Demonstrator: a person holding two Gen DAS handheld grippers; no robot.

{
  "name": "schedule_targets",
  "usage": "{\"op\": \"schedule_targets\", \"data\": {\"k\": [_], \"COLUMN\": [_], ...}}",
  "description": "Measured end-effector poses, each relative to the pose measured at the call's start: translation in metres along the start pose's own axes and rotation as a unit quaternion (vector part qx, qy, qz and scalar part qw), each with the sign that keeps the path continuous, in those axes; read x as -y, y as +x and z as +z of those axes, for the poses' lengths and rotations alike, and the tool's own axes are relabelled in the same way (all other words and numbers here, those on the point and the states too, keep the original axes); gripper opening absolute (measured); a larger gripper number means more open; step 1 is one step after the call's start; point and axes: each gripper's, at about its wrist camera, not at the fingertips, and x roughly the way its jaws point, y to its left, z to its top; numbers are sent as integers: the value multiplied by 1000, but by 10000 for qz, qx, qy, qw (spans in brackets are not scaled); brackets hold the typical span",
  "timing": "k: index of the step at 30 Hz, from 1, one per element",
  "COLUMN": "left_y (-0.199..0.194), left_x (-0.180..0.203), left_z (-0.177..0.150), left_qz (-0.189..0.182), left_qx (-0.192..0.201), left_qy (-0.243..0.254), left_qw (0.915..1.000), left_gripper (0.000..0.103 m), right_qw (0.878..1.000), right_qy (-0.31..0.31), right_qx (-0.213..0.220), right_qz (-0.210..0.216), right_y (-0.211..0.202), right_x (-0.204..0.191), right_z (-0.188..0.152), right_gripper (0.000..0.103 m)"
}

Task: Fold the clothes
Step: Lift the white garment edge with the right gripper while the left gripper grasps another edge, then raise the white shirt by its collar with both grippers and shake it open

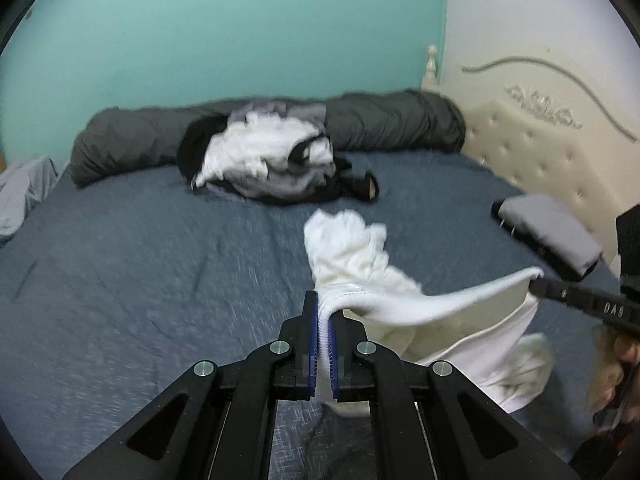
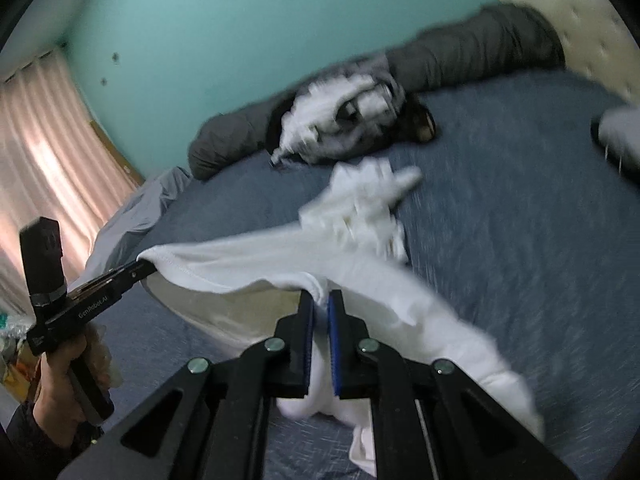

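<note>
While pinched at two points along its hem, white garment (image 1: 400, 280) hangs stretched between both tongs, above blue bed (image 1: 160, 280). Left tongs (image 1: 323, 320) pressed together on a fold of hem, blue pads (image 1: 314, 344) nearly touching through the cloth. Right tongs (image 2: 321, 312) likewise clamped on white fabric; seen from the left camera, tip biting the far corner of the same hem. Person's hand (image 2: 64, 380) gripping the left handle, dark sleeve at the wrist. Rest of garment bunched and trailing forward onto the sheet, partly blurred.

No containers seen. Folded grey item (image 1: 548, 232) lying flat near the right side of bed, beside cream tufted headboard (image 1: 532, 148). Open sheet to the left and front of the garment, bare and wide. Farther back, mixed pile of white and black clothes (image 1: 272, 160), resting against rolled dark grey duvet (image 1: 400, 120) along teal wall (image 1: 240, 32). Pale grey cloth (image 1: 24, 192) draped over the left edge of bed. Pink curtain (image 2: 44, 140) beyond, at far left in right view.
</note>
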Motion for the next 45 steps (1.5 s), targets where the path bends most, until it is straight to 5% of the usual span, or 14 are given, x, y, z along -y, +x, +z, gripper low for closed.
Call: {"op": "schedule_targets", "data": {"k": [16,26,35,45], "left_y": [-220,-321,-381,-408], "left_x": [33,47,46,52], "left_z": [145,228,240,233], "left_qz": [267,480,582,876], "left_qx": [1302,1688,1988,2157], "left_qy": [452,686,809,1030], "left_qw": [9901,9821,9750,9671], "left_gripper": [4,4,4,4], "right_qw": [9903,9786,9681,9649], "right_qy": [-928,-1334,-1674,-1864], "right_qx": [1021,1563,1854,1832], "right_qz": [177,86,175,272], "right_y": [-190,-282,-331,-341], "right_x": [-123,-194,-244,-262], "right_z": [141,215,245,245], "right_gripper": [6,6,6,6]}}
